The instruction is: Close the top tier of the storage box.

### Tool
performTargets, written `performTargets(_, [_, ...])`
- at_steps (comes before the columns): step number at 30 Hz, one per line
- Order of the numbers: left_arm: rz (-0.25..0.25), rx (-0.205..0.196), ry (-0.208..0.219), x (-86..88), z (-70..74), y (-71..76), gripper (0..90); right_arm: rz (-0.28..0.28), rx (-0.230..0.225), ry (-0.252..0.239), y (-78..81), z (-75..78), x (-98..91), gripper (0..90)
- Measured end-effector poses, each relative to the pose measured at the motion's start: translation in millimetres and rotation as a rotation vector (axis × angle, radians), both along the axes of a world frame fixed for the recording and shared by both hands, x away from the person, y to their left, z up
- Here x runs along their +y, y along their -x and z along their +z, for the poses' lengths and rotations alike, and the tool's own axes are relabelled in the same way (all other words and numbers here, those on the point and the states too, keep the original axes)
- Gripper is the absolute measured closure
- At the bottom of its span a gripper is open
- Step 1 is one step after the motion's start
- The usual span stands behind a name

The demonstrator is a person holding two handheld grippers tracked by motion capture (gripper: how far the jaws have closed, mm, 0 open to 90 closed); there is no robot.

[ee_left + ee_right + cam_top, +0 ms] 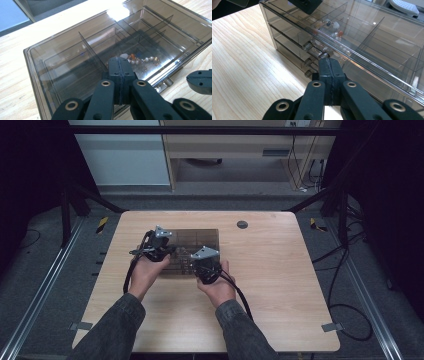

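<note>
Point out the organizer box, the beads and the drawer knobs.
box (200, 237), high view, its smoky top.
beads (140, 60), left gripper view, middle of the pearl string.
knobs (308, 45), right gripper view, top knob's clear end.

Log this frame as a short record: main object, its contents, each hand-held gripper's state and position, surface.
object: smoky clear drawer organizer
contents: beads in a top compartment
left hand-held gripper: shut, tips over the organizer's top
right hand-held gripper: shut, at the drawer knobs on the front
surface: wooden table
</note>
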State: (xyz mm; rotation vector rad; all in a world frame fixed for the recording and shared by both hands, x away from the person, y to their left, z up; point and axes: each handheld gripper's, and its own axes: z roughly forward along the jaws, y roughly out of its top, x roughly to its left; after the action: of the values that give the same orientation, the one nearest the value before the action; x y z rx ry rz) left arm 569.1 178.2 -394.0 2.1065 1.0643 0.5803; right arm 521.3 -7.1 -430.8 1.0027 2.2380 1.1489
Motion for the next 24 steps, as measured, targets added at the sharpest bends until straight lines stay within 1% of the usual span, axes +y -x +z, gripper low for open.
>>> performTargets(5, [0.005, -0.004, 0.012, 0.2, 0.6, 0.6, 89.8, 0.005, -0.002, -0.004, 2.4, 1.7, -2.0, 90.0])
performTargets(8, [0.004, -0.017, 0.024, 0.2, 1.7, 1.0, 89.8, 0.005, 0.001, -0.013, 3.2, 1.4, -3.3, 90.0])
performTargets(11, [0.000, -0.019, 0.026, -0.8, 2.3, 2.3, 89.8, 0.003, 0.004, -0.024, 4.1, 1.1, -4.9, 90.0])
performTargets(18, [-0.015, -0.030, 0.036, -1.8, 3.2, 6.5, 89.8, 0.010, 0.004, -0.029, 8.2, 1.3, -8.4, 90.0])
performTargets(20, [-0.019, -0.032, 0.031, -1.3, 3.1, 8.0, 89.8, 0.012, 0.003, -0.033, 9.3, 1.5, -9.1, 90.0])
performTargets(22, [-0.020, -0.035, 0.045, -0.3, 3.5, 9.5, 89.8, 0.013, 0.002, -0.036, 11.2, 2.1, -11.1, 90.0])
performTargets(24, [-0.019, -0.043, 0.049, 1.4, 4.0, 10.5, 89.8, 0.014, -0.002, -0.033, 12.4, 2.6, -13.3, 90.0])
